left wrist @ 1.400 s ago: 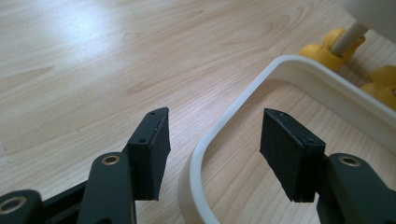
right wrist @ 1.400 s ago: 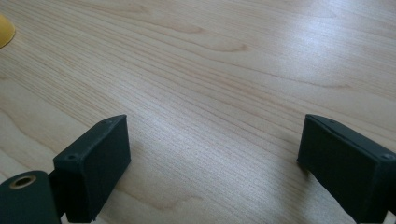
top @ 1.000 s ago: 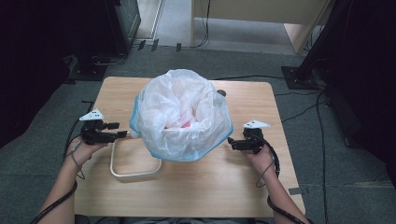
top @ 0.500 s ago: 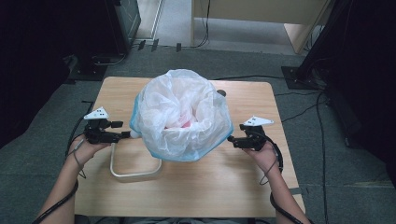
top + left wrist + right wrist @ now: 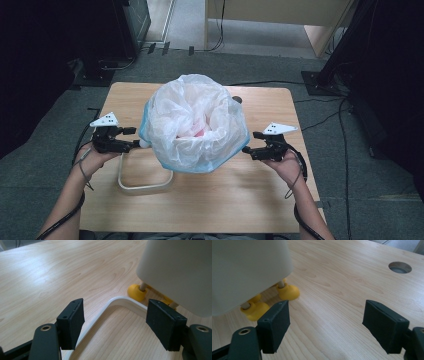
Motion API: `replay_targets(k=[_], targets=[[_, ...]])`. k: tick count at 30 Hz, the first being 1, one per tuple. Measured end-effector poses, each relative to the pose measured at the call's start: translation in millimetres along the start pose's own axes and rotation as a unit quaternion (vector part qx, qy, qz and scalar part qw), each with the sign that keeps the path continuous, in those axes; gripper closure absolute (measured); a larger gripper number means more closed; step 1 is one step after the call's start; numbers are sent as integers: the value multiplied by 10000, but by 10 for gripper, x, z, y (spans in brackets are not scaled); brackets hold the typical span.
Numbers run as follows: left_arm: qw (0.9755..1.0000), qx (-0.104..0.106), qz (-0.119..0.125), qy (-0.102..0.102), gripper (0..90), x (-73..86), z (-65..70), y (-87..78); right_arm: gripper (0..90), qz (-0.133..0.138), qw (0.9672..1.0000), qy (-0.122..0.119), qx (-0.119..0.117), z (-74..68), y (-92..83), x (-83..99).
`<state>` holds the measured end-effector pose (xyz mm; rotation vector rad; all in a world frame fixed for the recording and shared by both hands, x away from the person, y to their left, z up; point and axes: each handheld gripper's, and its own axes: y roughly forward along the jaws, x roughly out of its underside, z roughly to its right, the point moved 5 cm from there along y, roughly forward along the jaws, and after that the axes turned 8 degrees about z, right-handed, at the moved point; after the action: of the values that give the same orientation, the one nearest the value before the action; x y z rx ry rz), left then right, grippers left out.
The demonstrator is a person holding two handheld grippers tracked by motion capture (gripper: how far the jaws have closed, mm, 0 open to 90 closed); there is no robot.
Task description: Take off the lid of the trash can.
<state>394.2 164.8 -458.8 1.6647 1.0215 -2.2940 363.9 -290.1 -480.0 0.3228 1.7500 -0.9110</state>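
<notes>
Lining white bin (image 5: pixel 165 150): plastic bag (image 5: pixel 192 120)

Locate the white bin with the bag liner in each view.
High view: white bin at table centre, between both grippers.
Left gripper view: its wall at upper right.
Right gripper view: its wall at upper left.
Shared landmark: yellow feet under it.

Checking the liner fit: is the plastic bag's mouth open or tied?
Open: the plastic bag spreads wide over the bin's rim, its inside showing.
</notes>
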Motion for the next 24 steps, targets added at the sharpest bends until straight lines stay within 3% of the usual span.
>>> replay_targets(k=[16, 18, 24], targets=[[9994, 202, 288, 63, 306, -272, 160, -110, 220, 86, 9991, 87, -401, -250, -106, -131], [9991, 298, 291, 25, 326, -309, 182, -105, 220, 99, 9989, 56, -462, -283, -106, -152], [9993, 278, 235, 72, 326, -409, 213, -86, 220, 127, 9981, 56, -598, -356, -106, -207]])
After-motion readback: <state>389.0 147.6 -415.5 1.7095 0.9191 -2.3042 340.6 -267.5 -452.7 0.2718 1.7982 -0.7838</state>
